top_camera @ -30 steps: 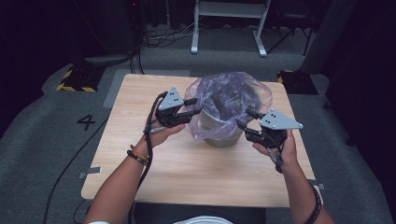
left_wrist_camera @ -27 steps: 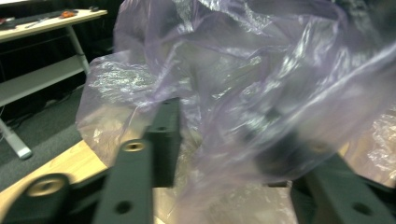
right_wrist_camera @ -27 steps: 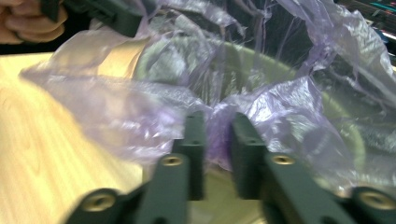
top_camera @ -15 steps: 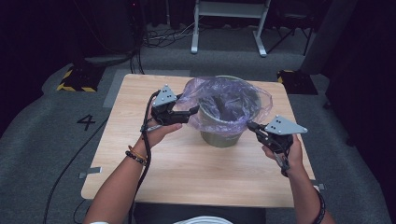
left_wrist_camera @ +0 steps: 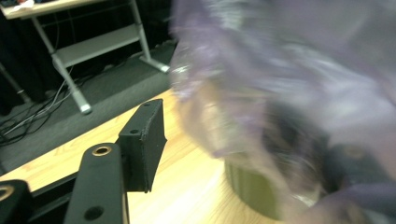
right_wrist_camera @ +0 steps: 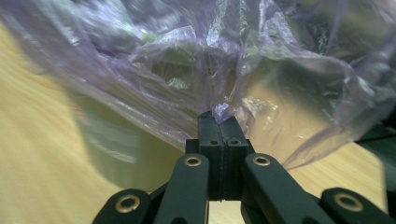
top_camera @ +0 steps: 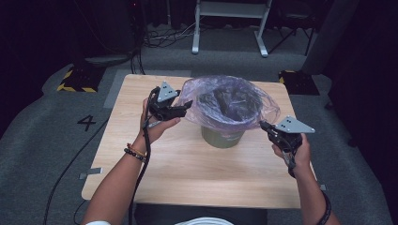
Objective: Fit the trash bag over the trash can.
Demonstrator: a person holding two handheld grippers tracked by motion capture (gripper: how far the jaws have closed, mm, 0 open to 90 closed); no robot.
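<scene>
While the right gripper (right_wrist_camera: 218, 122) is clenched on a pinch of the plastic bag (top_camera: 230, 101), its two black jaws pressed flat together with a tuft of film sticking out between the tips, the bag's edge is drawn out toward the right side of the worktop (top_camera: 187, 164). In the high view that right gripper (top_camera: 264, 126) sits just right of the bin (top_camera: 223, 137), low beside the bag's hanging rim.

The bag is thin, clear and purple-tinted, and it lines a dark green round bin that stands near the middle of the wooden worktop, slightly toward the far side. Its film billows out over the bin's mouth and droops down the outside on both sides.

At the left edge of the bag, the left gripper (top_camera: 185, 107) is released: its jaws have just been opening and then easing back a little, and the left gripper view shows one jaw pad standing free in the air, with the blurred film off to its right. Whether any film lies between its jaws cannot be told.

On the grey floor to the left of the worktop a black figure "4" (top_camera: 87, 123) is marked. Farther left, at the far side, lies a yellow-and-black striped plate (top_camera: 75, 83).
</scene>
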